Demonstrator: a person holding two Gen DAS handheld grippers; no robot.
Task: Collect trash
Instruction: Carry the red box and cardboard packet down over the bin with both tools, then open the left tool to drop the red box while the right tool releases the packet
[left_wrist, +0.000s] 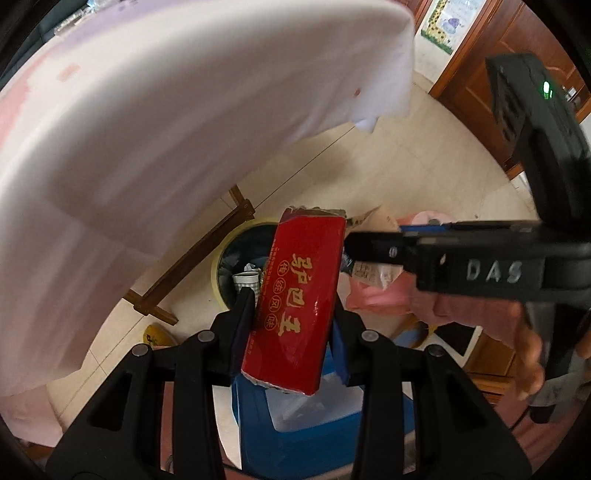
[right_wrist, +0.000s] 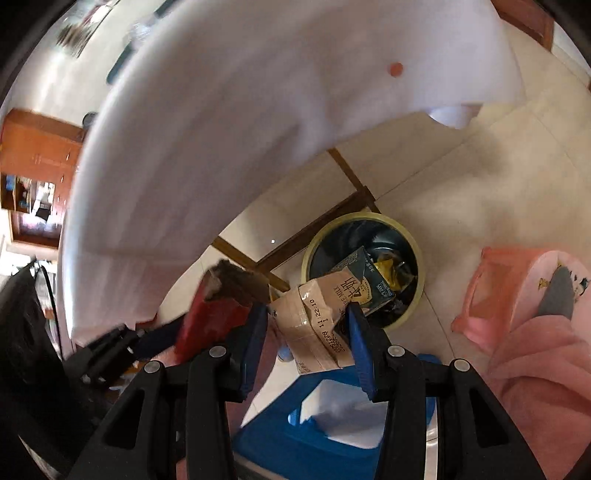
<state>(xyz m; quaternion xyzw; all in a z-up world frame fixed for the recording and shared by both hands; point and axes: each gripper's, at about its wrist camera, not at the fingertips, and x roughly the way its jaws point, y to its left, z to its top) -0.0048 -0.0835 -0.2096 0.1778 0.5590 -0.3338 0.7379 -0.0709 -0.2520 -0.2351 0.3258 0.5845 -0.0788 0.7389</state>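
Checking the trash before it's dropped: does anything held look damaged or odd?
Yes. The red box in the left gripper has torn, ragged ends, and the milk carton in the right gripper is crumpled.

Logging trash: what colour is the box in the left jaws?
Red box with gold lettering; left wrist view.

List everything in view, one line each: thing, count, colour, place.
red box: one, red with gold lettering, clamped in left gripper.
milk carton: one, tan and dark, crumpled, clamped in right gripper.
trash bin: one, yellow rim, dark liner, on floor, holds trash.
tablecloth: one, white, hanging above the floor.
stool: one, pink, on floor right of bin.
blue bin: one, blue, beneath the grippers.
left gripper: one, black, blue-padded fingers.
right gripper: one, black, blue-padded fingers.
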